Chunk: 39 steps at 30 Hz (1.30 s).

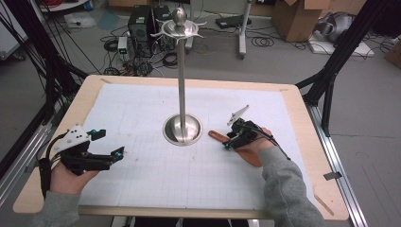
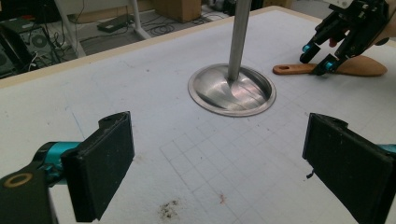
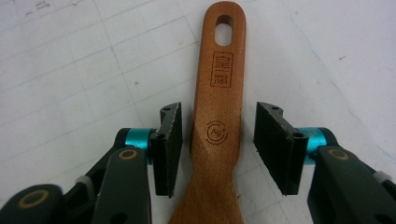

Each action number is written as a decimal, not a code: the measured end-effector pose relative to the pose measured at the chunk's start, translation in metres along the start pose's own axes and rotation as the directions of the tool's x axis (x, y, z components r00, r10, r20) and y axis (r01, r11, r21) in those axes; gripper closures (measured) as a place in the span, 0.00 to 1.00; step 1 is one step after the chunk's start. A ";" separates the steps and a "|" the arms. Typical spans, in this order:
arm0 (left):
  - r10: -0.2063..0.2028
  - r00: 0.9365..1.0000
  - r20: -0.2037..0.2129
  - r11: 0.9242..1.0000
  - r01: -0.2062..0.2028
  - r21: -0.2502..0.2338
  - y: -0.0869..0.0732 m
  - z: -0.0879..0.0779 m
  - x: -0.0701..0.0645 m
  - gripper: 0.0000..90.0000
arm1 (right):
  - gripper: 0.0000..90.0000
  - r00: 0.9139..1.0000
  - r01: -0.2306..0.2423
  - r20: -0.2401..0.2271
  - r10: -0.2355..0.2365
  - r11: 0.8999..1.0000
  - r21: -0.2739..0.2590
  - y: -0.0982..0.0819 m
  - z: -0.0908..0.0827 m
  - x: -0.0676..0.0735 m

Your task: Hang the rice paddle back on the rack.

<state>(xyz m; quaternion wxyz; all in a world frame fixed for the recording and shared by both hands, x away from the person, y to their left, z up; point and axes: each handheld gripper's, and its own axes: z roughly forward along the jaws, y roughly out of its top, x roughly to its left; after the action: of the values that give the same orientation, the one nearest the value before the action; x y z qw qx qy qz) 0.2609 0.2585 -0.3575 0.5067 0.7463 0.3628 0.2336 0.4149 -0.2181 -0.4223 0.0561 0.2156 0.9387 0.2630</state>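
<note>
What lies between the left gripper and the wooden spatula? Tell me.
The steel stand's round base sits between the left gripper and wooden spatula, seen in the left gripper view.

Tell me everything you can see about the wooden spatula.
The wooden spatula is reddish-brown and lies flat on the gridded white mat. Its narrow handle has an oval hanging hole near the end and two stamped marks, then widens toward the blade. The right gripper straddles the handle, with small gaps visible at both pads.

The wooden spatula (image 3: 217,121) handle bears a stamped square mark reading "SINCE 1983" and a circled "Ag+".
</note>
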 end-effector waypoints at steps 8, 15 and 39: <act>-0.002 1.000 0.000 1.000 0.002 0.001 0.000 -0.001 0.001 0.10 | 0.61 1.000 -0.002 0.006 0.002 1.000 -0.003 0.000 0.000 0.000; -0.006 1.000 -0.005 1.000 0.006 0.001 -0.001 -0.003 0.001 0.10 | 0.67 1.000 -0.010 0.007 0.009 1.000 0.001 0.000 -0.001 0.001; -0.008 1.000 -0.007 1.000 0.008 0.007 -0.002 -0.003 0.004 0.10 | 0.72 0.998 -0.057 -0.017 0.057 0.998 -0.004 -0.002 -0.004 0.002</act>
<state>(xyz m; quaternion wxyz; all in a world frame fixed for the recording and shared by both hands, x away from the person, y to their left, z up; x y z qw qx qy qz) 0.2605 0.2634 -0.3588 0.5038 0.7458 0.3683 0.2332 0.4116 -0.2213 -0.4197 0.0412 0.2399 0.9320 0.2685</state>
